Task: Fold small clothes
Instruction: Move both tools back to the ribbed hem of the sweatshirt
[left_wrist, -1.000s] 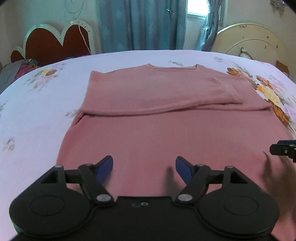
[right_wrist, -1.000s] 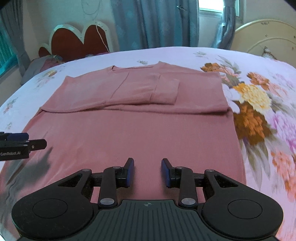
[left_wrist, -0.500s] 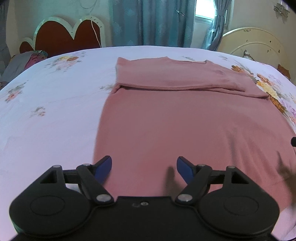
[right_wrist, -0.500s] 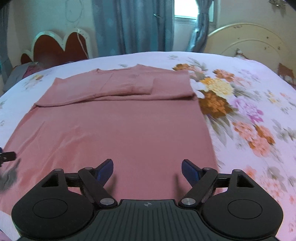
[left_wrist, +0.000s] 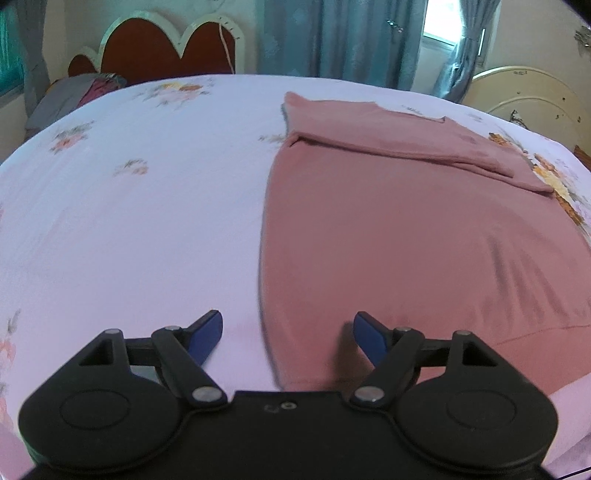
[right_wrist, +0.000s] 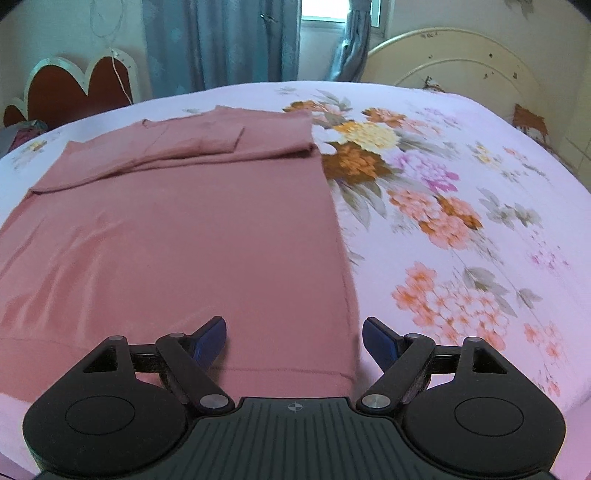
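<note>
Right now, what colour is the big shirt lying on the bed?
Dusty pink shirt, plain with no pattern; the right wrist view shows it best.

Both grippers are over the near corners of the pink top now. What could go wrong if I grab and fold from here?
1. The left gripper and right gripper each straddle a side edge of the pink top; a pinch may also catch the floral bedsheet.
2. Lifting the hem could disturb the folded sleeves.
</note>
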